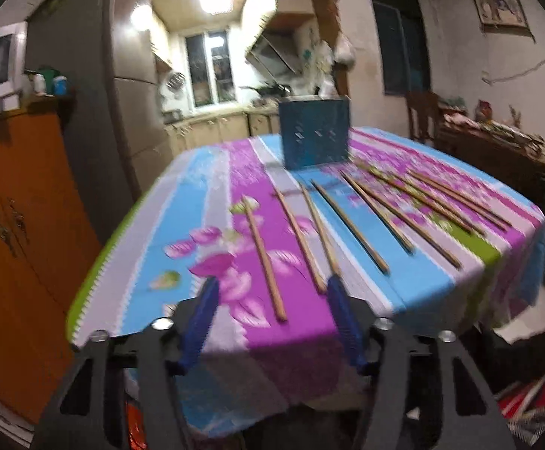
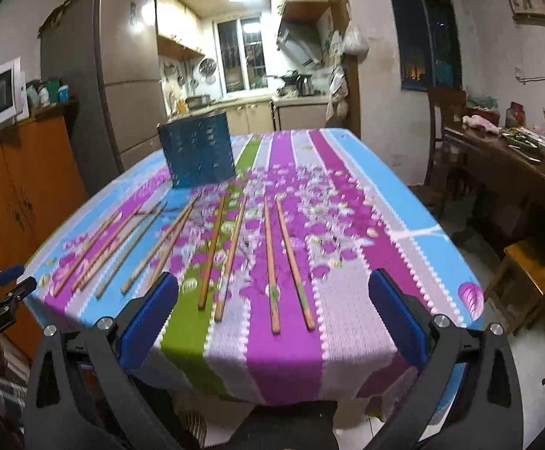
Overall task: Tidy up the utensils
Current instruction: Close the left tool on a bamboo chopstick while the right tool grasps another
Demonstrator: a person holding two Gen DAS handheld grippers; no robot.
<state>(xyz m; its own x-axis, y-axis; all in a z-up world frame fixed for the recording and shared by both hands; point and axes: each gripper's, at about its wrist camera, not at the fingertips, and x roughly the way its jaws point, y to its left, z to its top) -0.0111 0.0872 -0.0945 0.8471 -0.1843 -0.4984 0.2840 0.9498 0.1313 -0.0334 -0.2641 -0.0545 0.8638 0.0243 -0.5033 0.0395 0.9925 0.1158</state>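
A worktop (image 2: 351,322) is lying under a cloth striped in purple, pale blue, grey and green, printed with pink petals and scalloped white edging between the stripes. Slim wooden chopsticks (image 2: 270,262) are lying loose across it in a fan, roughly side by side, their narrow ends pointing toward the far edge; some sit in near pairs, others are angling apart. From the left wrist view the same chopsticks (image 1: 351,221) are spreading from the middle of the cloth out to the right.

Behind them a dark blue utensil holder (image 2: 197,150) is standing upright on the cloth, its wall pierced with small slots; in the left wrist view the holder (image 1: 315,133) looks boxy with flat faces, though blur is softening its outline.

The left gripper (image 1: 270,292) is hovering over the near edge with its ribbed blue fingers (image 1: 201,318) spread apart, holding nothing; one chopstick (image 1: 263,258) is lying on the cloth between them. The right gripper (image 2: 272,288) is likewise hanging above the near edge, its blue padded fingers (image 2: 396,318) spread wide and gripping nothing, with several chopstick ends lying in the span between them. Both frames are matte black with round silver bolts.
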